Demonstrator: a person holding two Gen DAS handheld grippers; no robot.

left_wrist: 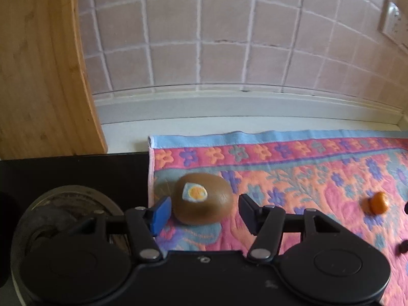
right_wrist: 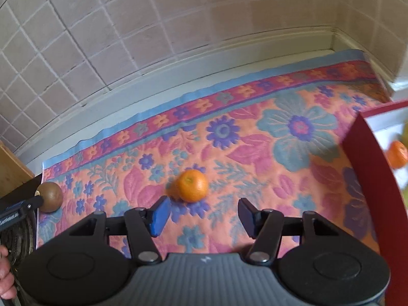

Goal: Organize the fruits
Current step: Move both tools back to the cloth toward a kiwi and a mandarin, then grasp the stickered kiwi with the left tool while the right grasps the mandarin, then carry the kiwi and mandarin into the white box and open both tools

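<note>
A brown kiwi with a round sticker lies on the floral cloth near its left edge. My left gripper is open, its fingers on either side of the kiwi, not touching it. A small orange lies mid-cloth, just ahead of my open, empty right gripper. The orange also shows in the left wrist view, and the kiwi in the right wrist view. Another orange lies inside a red-rimmed container at the right.
A black stove top with a round burner borders the cloth's left edge. A wooden board stands at the far left. A tiled wall runs behind the counter.
</note>
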